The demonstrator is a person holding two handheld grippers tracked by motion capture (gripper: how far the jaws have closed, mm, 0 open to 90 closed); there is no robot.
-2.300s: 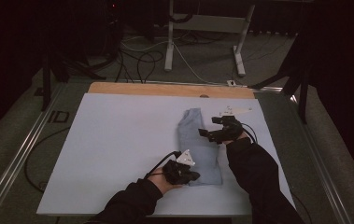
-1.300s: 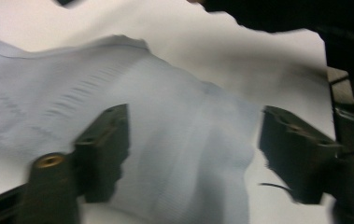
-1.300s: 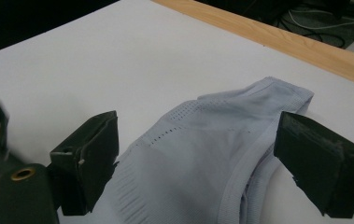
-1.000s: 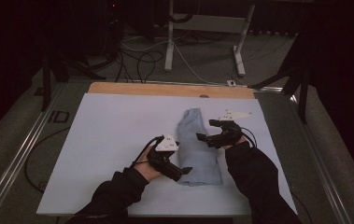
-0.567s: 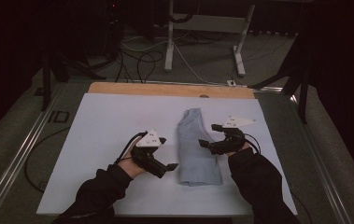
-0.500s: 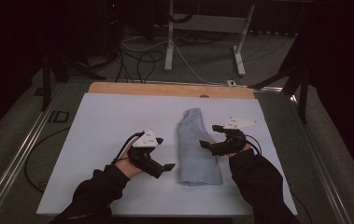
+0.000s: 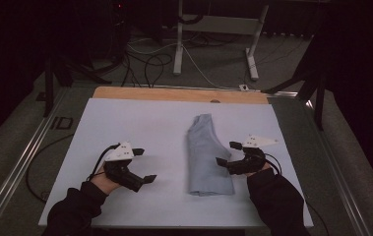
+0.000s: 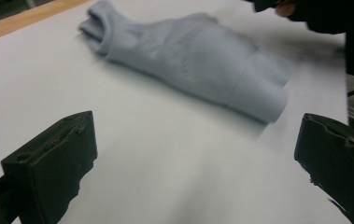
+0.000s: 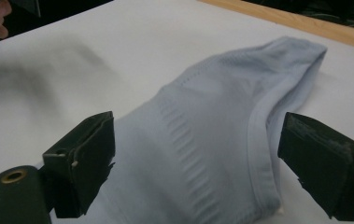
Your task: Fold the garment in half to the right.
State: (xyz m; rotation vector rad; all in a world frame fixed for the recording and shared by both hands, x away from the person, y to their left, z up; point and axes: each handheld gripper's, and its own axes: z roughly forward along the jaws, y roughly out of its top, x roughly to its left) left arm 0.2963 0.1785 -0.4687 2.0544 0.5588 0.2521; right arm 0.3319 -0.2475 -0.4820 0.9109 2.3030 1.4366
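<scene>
The folded garment point(image 7: 206, 157) lies flat between both wide-open grippers; the right gripper view shows its ribbed knit.

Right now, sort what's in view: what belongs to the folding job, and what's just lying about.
Part of the job:
- folded light-blue garment
- white table sheet it lies on
- left tongs, open
- right tongs, open

Just lying about:
- cables on the floor
- white desk legs beyond the table

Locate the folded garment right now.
In the high view the folded pale-blue garment lies right of centre on the white table, just left of the right gripper and apart from the left gripper.
</scene>
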